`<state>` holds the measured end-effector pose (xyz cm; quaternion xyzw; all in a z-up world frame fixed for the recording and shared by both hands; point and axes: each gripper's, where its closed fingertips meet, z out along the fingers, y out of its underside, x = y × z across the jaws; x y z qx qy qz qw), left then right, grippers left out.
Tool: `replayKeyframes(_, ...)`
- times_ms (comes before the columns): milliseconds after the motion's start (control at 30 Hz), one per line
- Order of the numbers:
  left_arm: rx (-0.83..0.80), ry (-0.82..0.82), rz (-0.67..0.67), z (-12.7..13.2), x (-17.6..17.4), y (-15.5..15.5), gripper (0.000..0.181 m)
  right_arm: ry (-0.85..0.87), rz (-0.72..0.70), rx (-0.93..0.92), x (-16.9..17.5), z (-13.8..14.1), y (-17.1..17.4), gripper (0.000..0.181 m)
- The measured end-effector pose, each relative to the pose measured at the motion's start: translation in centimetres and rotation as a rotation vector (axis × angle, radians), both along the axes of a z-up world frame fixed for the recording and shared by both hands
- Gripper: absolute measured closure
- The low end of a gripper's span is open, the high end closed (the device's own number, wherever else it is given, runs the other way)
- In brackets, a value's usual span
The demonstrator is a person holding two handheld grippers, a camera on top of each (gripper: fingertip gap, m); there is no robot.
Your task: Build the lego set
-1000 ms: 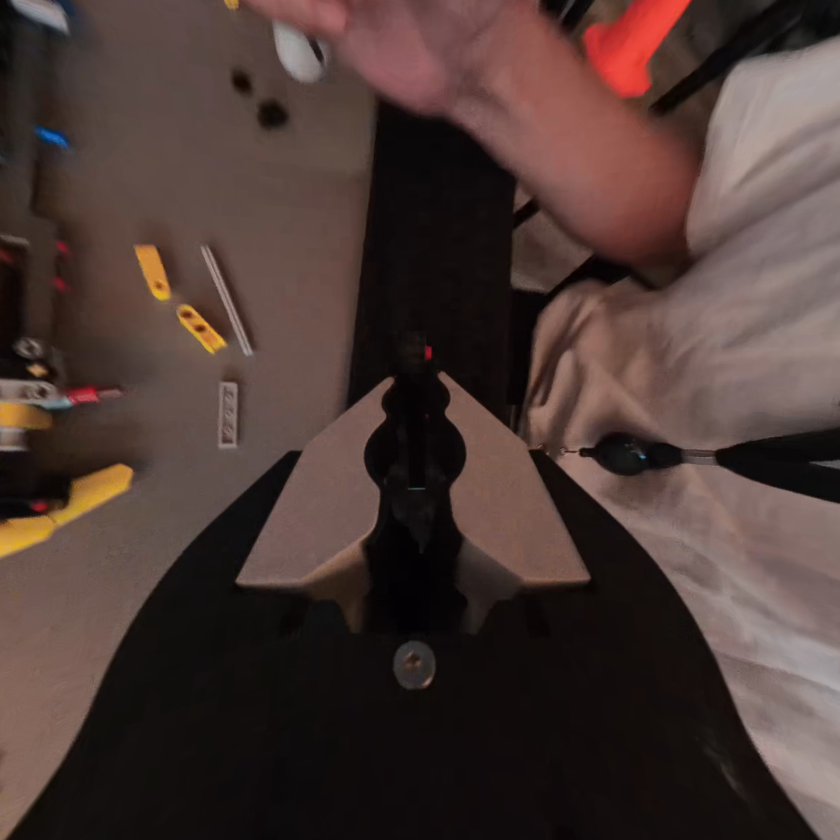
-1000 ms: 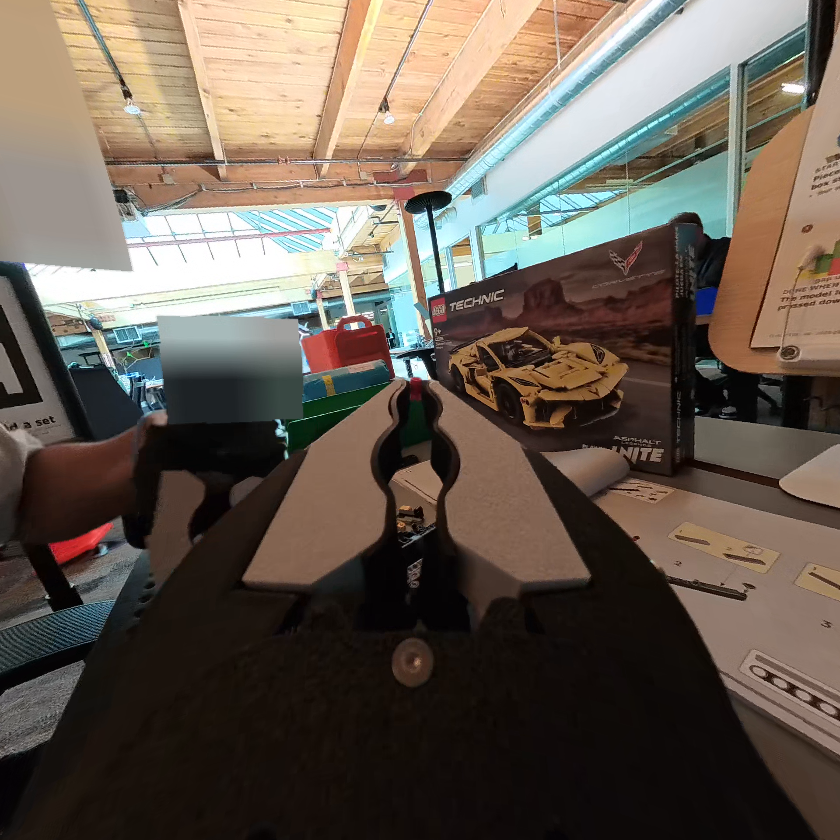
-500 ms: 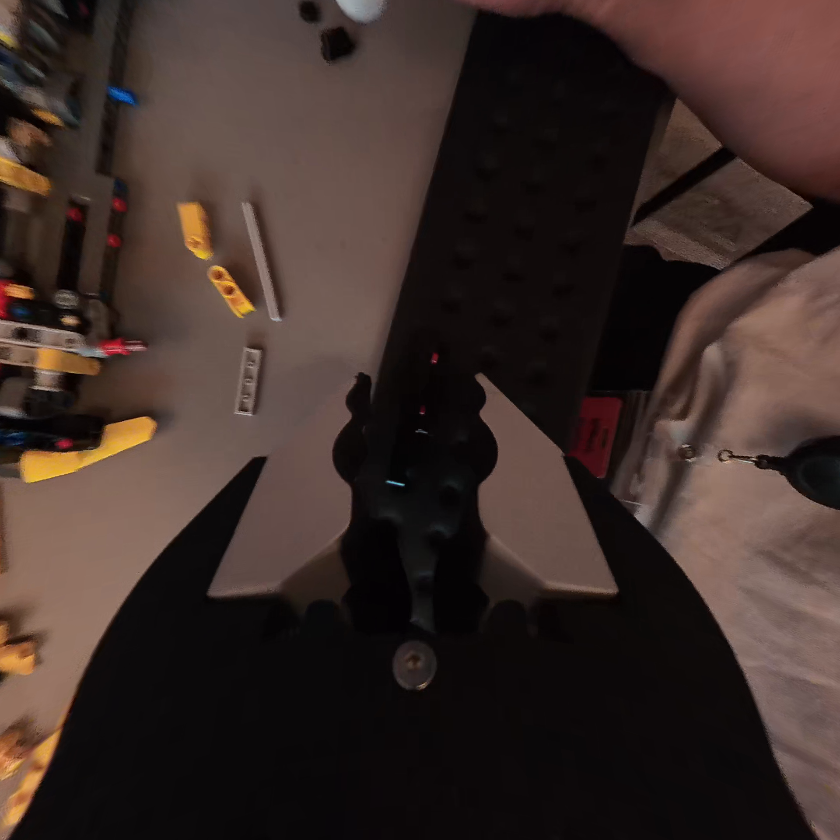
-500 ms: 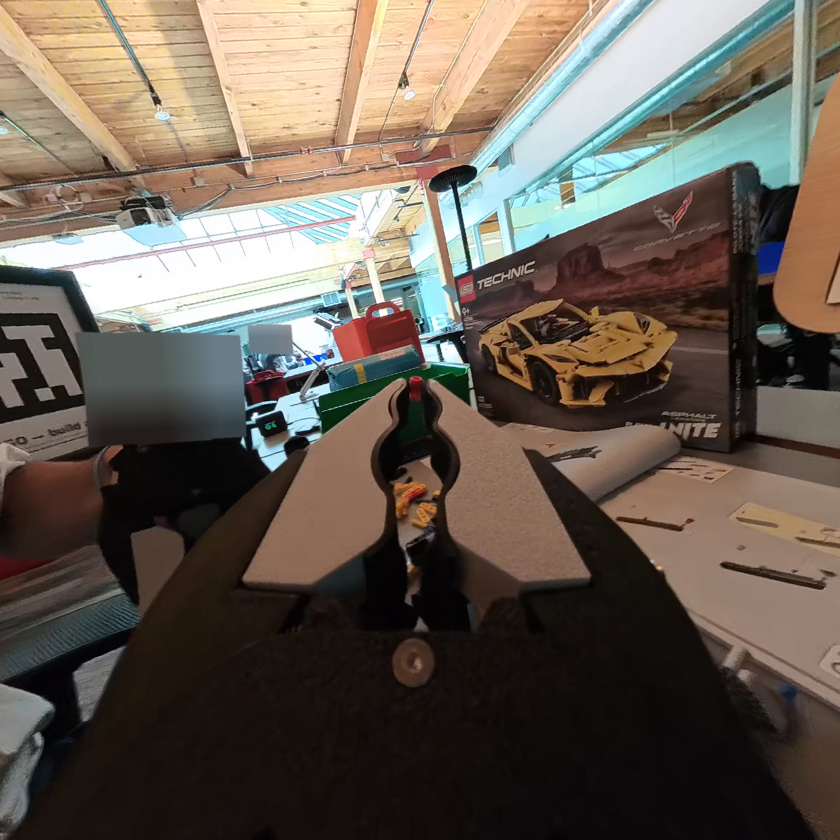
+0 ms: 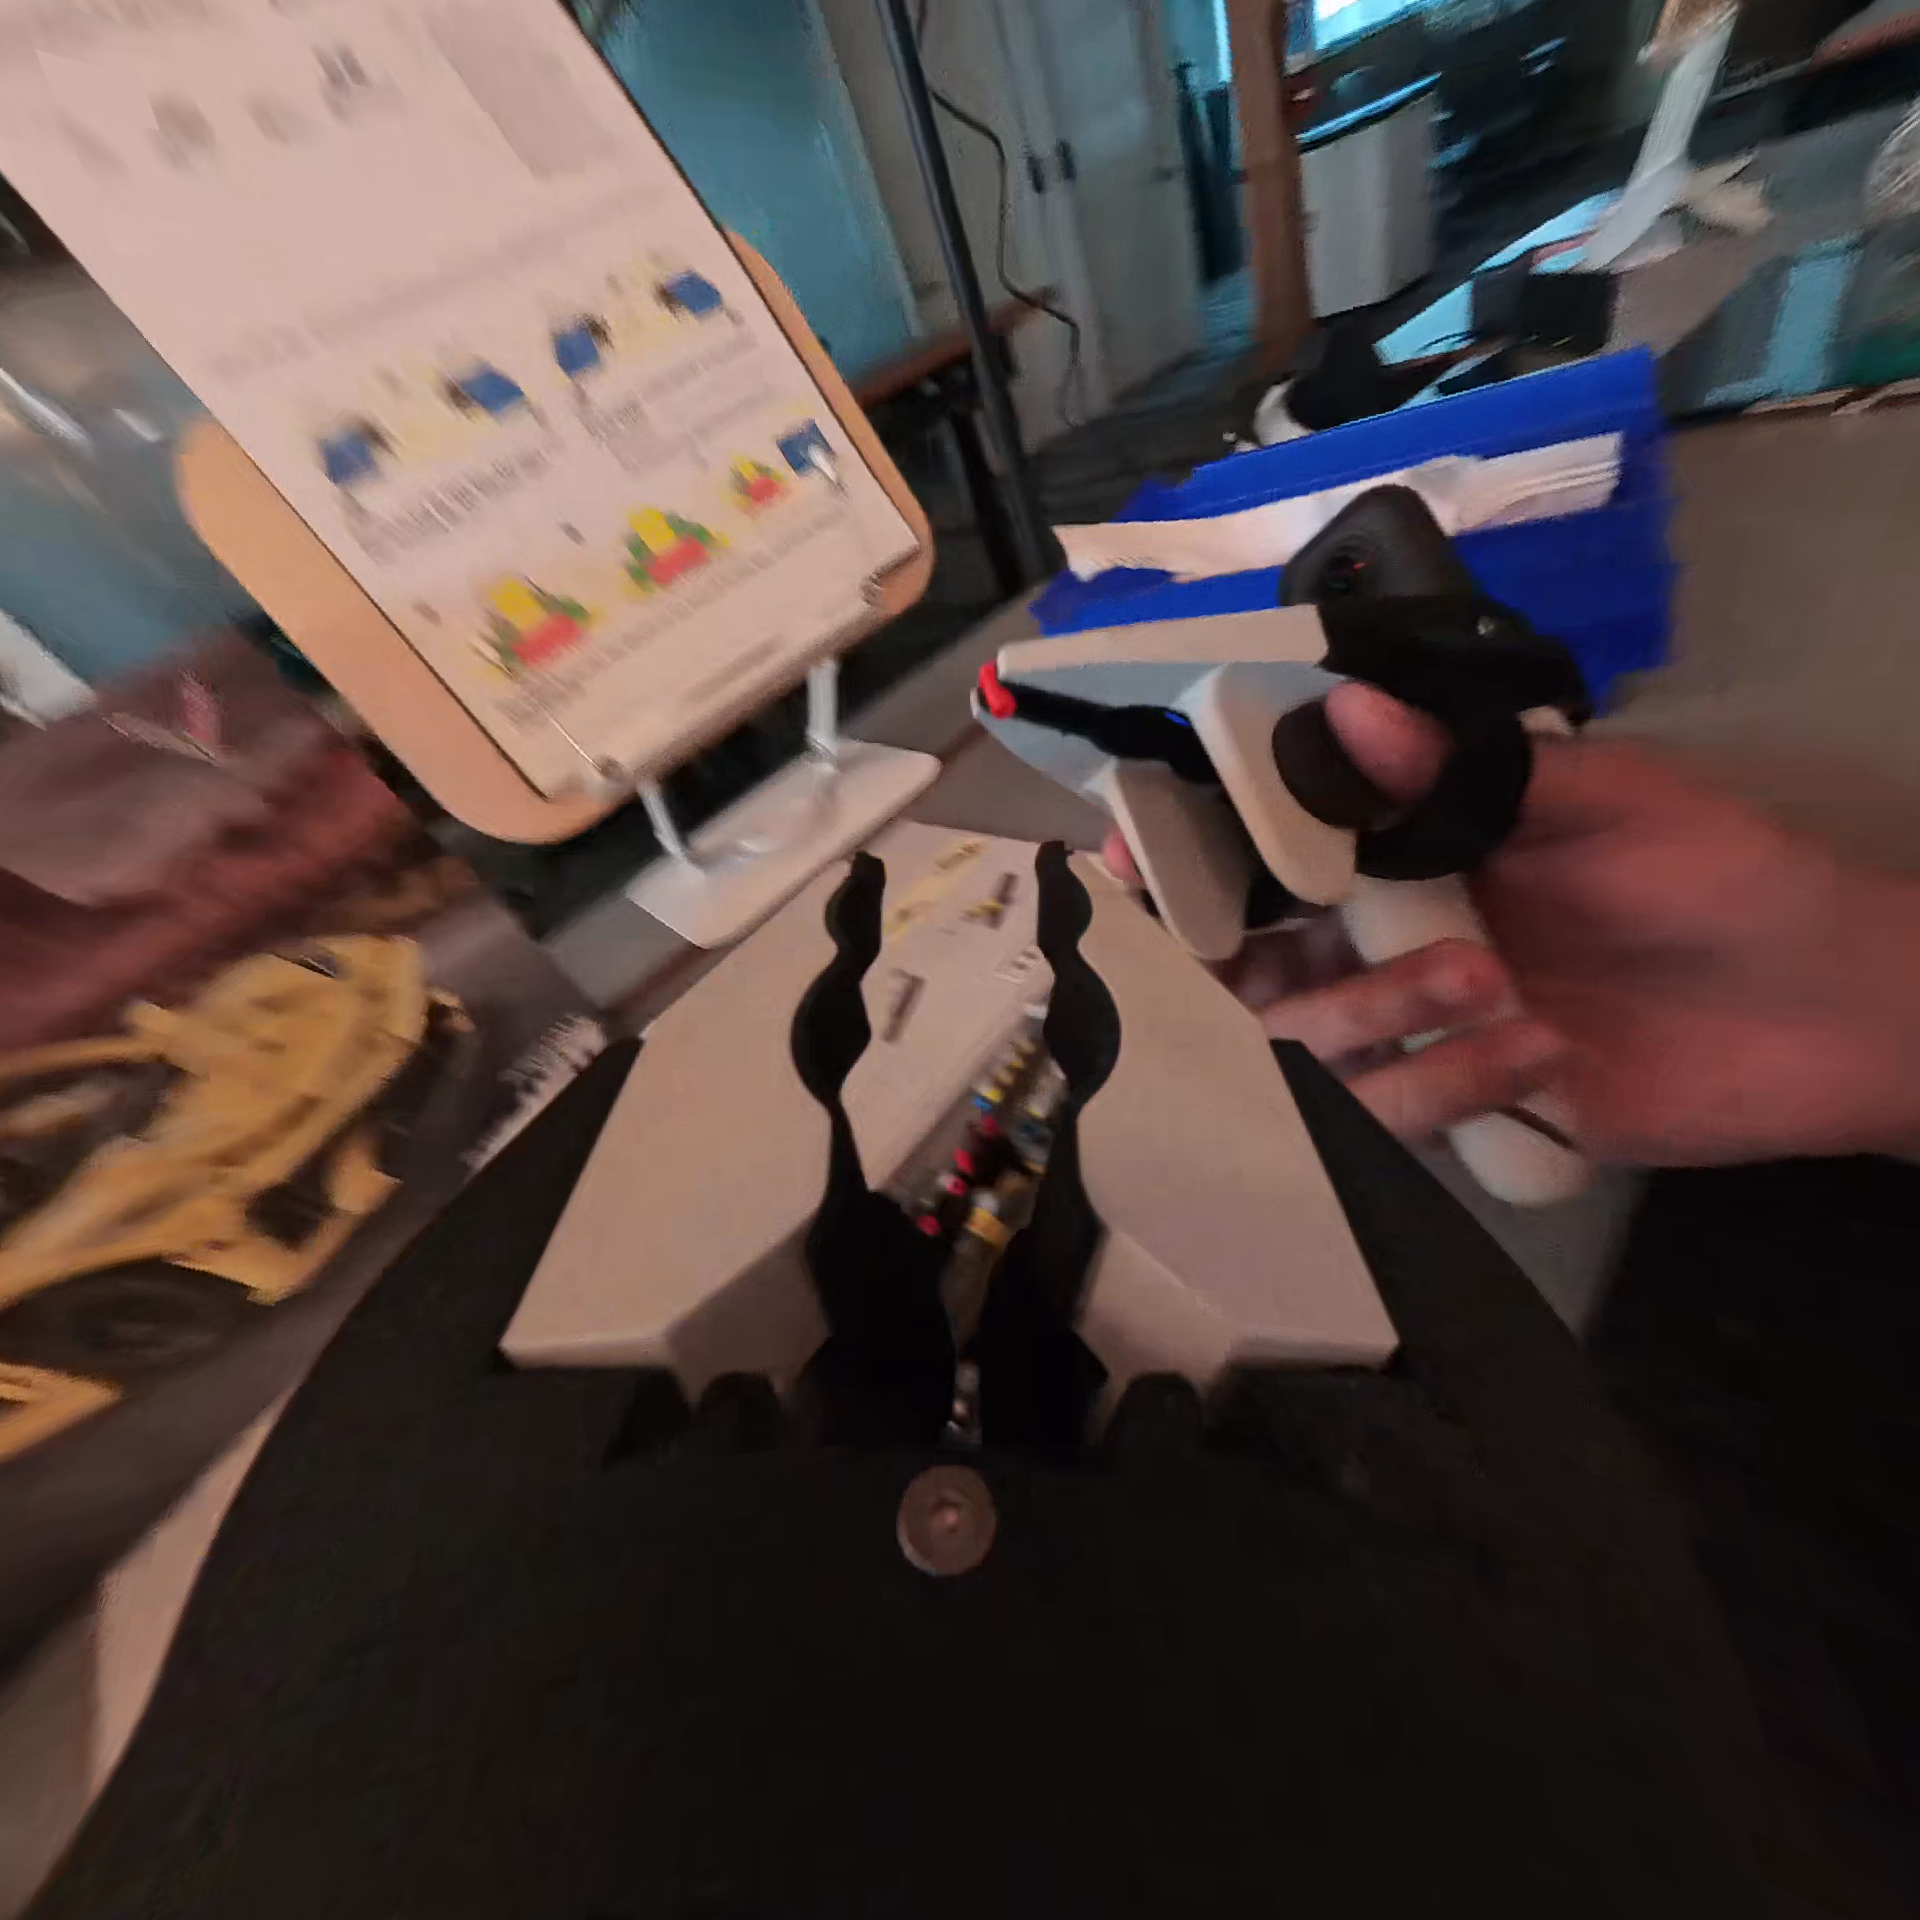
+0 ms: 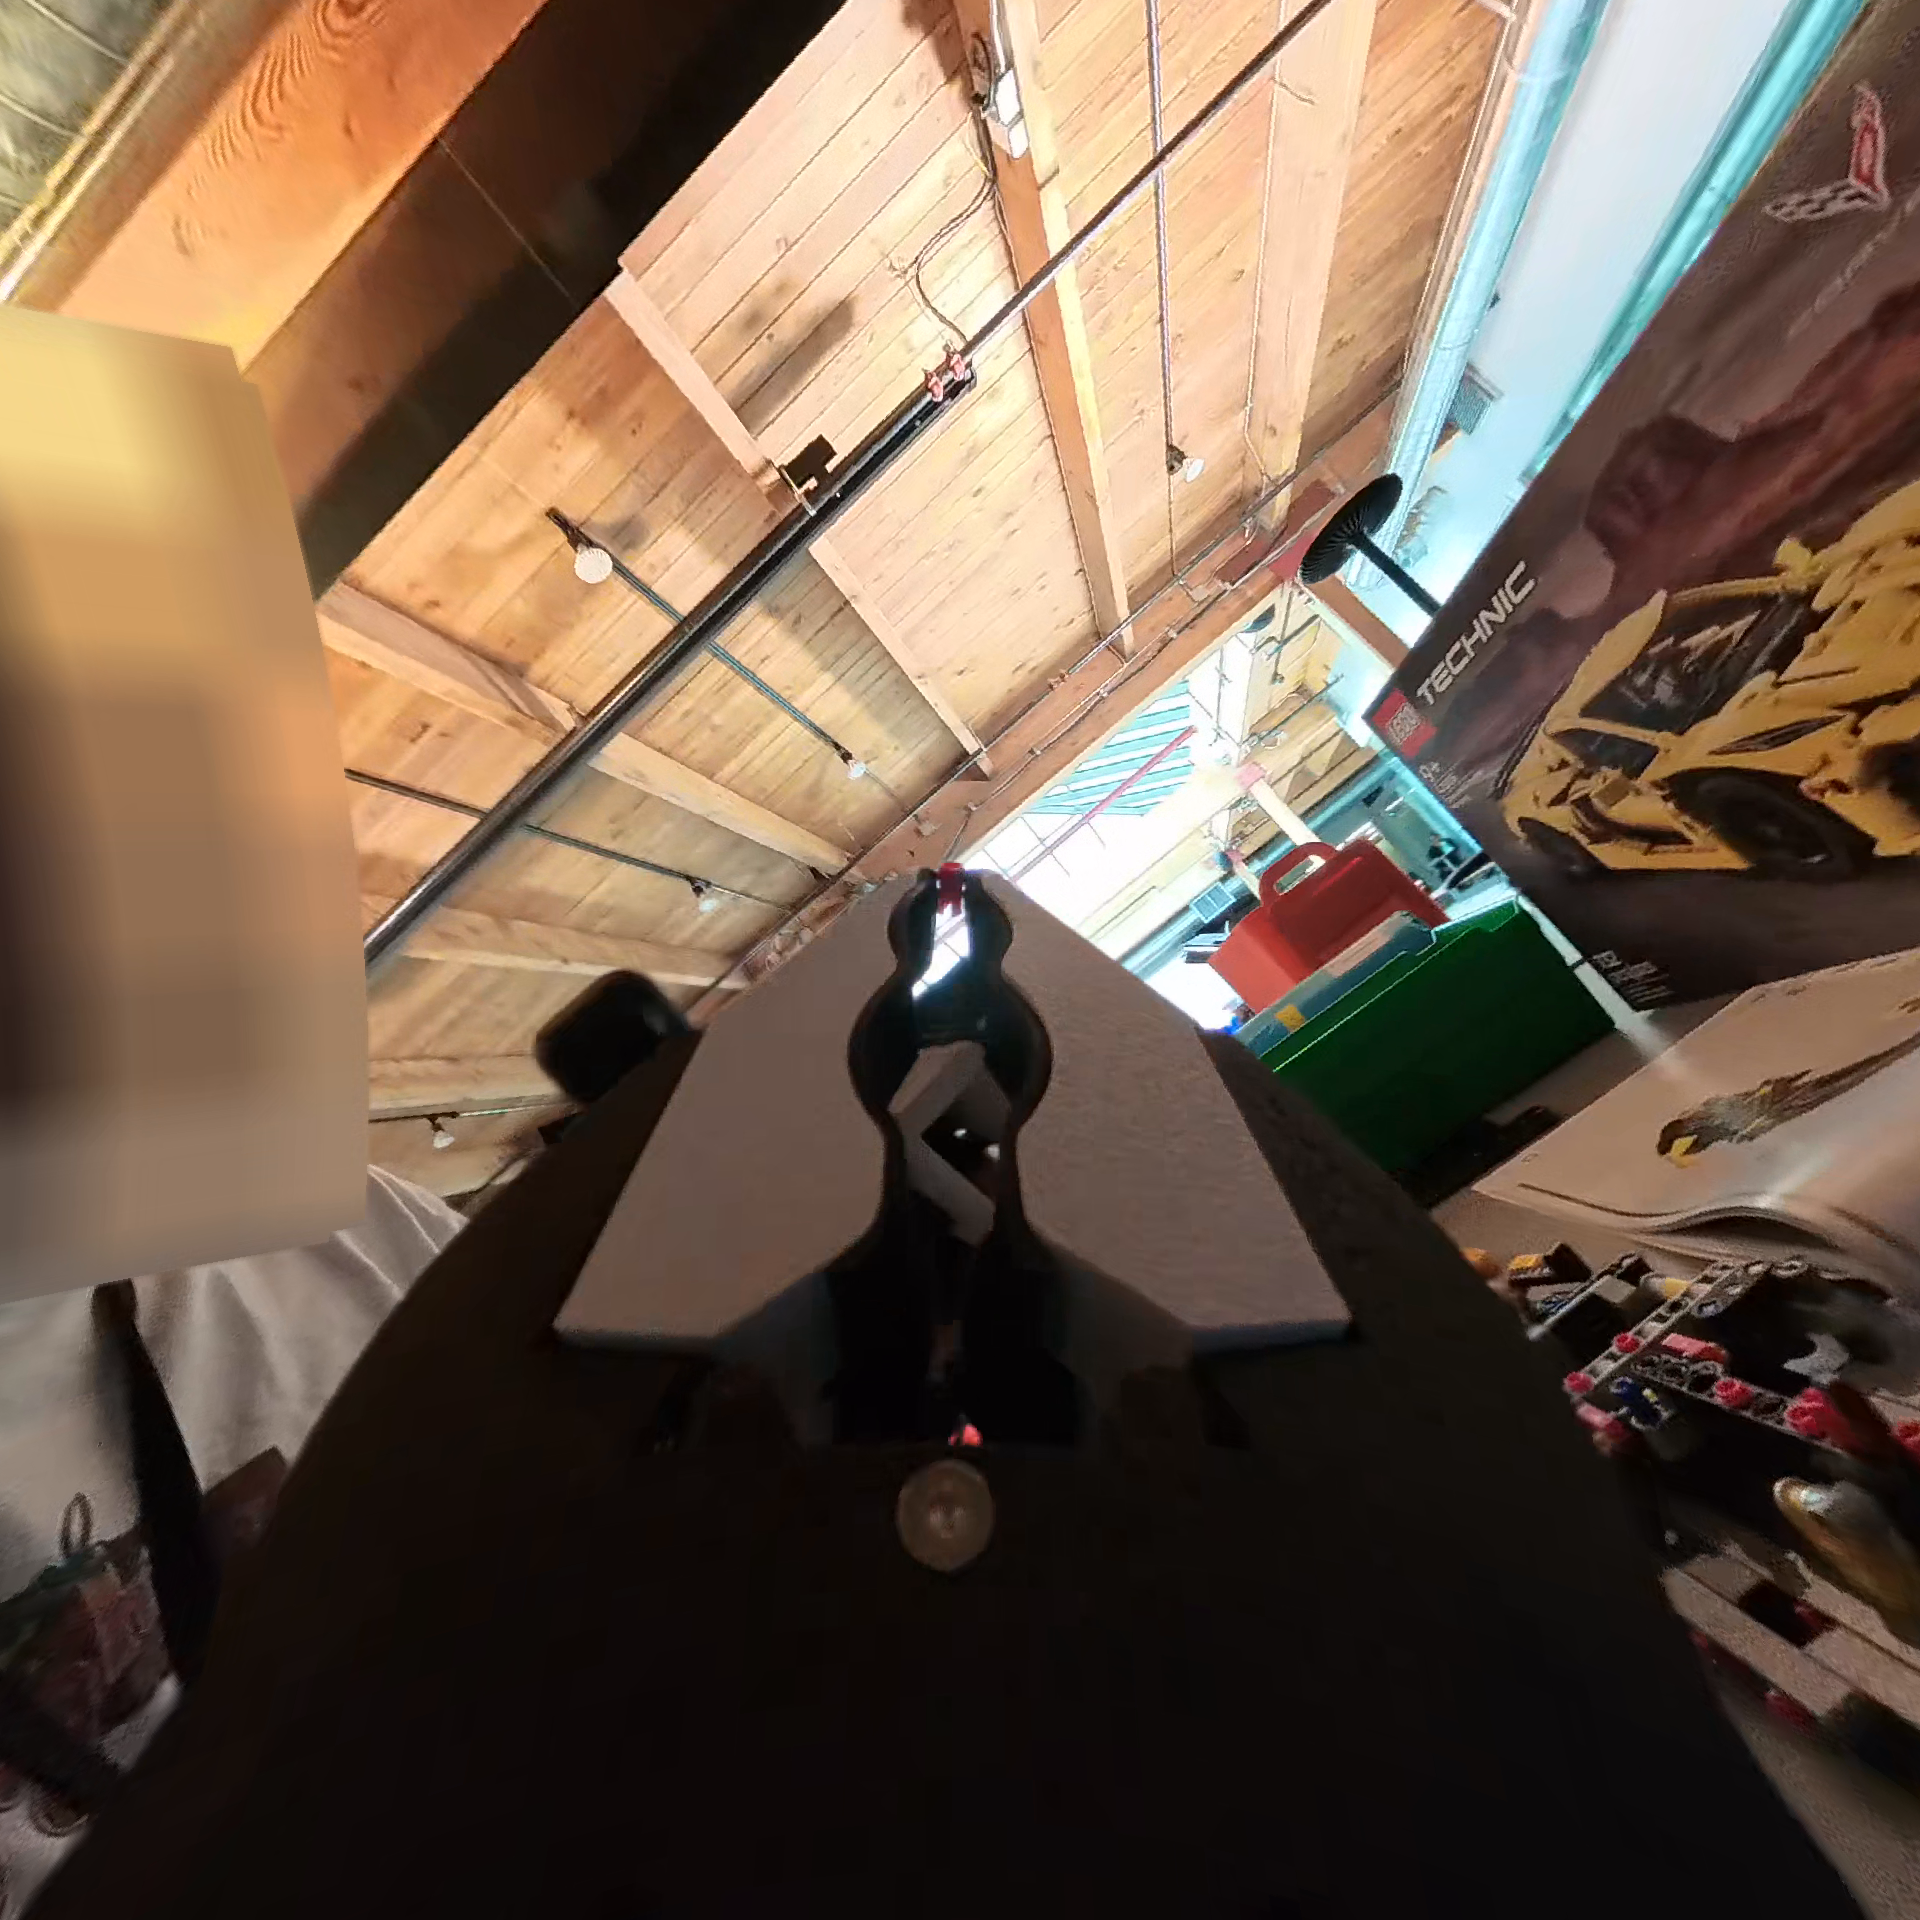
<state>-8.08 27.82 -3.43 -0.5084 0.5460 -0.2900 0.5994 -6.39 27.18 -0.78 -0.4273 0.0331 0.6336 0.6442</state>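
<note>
Pinching a small red peg point(image 6: 950, 886) at its very tips, the right gripper point(image 6: 948, 904) should stay level and come slowly toward the half-built model point(image 6: 1704, 1371) on the table, while the left gripper point(image 5: 948, 883), parted and empty, steadies it.

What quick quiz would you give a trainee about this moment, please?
1. True or false: the left gripper has its jaws apart and holds nothing.
2. What colour is the small piece pinched at the tips of the right gripper? A blue, B red, C green.
3. Fill in: the set box behind the green bin pictures a ___ car.
Key: 1 true; 2 B; 3 yellow.
</note>
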Motion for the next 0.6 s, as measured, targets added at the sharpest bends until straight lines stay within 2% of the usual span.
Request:
replayKeyframes(67, 0.116, -0.022, 0.029, 0.8, 0.4, -0.2, 0.154, -0.002, 0.004, -0.013, 0.0, -0.2, 0.1, 0.178)
replayKeyframes(233, 0.233, -0.003, 0.030, 1.1, 1.1, -0.2, 0.153, -0.055, 0.006, -0.034, -0.7, -0.7, 0.3, 0.177)
replayKeyframes(333, 0.329, -0.004, 0.042, 1.6, 1.0, -0.1, 0.159, -0.076, 0.002, -0.035, -1.1, -0.8, 0.4, 0.177)
replayKeyframes(600, 0.458, 0.015, 0.051, 1.1, 0.9, -0.5, 0.177, -0.098, 0.000, -0.025, -1.5, -0.8, 0.3, 0.177)
